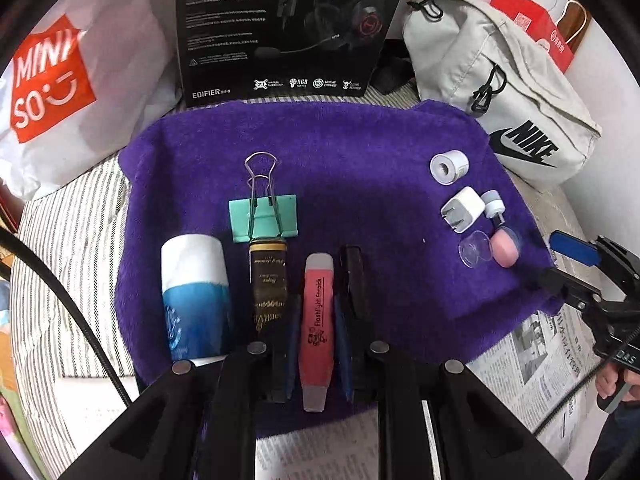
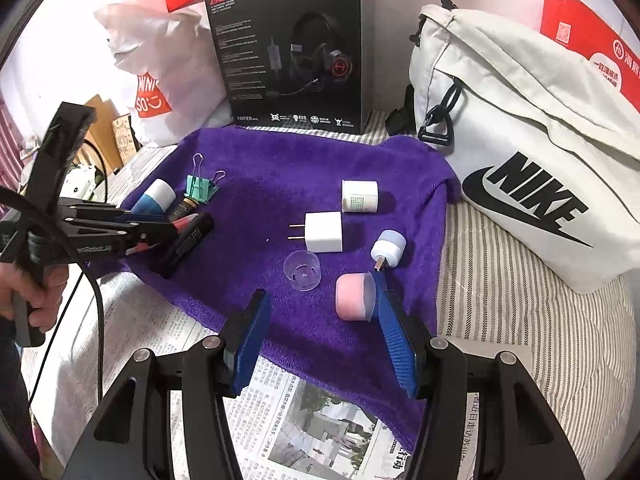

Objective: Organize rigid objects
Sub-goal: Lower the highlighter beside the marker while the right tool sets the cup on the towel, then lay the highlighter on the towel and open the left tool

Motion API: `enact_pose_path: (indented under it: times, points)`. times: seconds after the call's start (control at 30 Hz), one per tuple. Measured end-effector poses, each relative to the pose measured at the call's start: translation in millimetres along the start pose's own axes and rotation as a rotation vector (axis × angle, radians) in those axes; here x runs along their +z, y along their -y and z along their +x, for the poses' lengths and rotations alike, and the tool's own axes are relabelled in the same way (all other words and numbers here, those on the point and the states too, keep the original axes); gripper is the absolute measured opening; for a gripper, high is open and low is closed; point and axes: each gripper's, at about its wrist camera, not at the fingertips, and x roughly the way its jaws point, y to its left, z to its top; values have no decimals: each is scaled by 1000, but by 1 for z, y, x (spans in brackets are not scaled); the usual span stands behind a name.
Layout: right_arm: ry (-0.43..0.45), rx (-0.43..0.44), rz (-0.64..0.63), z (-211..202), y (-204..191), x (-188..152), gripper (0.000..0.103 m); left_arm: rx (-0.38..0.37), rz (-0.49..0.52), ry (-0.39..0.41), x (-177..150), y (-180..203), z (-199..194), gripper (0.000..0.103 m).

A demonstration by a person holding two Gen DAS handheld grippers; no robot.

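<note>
One pink earpick (image 1: pixel 318 332) clamped in left gripper (image 1: pixel 318 320), w/ tip past pads.

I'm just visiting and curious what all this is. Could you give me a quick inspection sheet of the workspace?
Surface: purple towel over a striped sheet, newspaper at the near edge.
Job's things: blue and white bottle, dark tube, green binder clip, black tube in a row; white plug, white jar, clear cup, pink cap scattered.
Clutter: nothing seen on the towel.
Grippers: left gripper shut on a pink earpick; right gripper open, empty.
Cables: black cable by the left gripper.
Surroundings: headset box, white bag, shopping bag.
</note>
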Motion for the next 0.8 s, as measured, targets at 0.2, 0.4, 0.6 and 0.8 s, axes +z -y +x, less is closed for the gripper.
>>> enact_pose_path:
  times: [0.2,0.4,0.6,0.8]
  points:
    - [-8,10,1,0,-1,-2,56,20,19,-24,0,5,10,17]
    - [-10,15,-1,-1,-2,-3,56,34,25,-34,-1,5,7,17]
    - [-10,11,2,-7,-3,-7,56,46,26,-48,-7,6,2,17]
    - [-19,6,18,-12,-2,-15,57,63,20,-41,-16,7,-11,27]
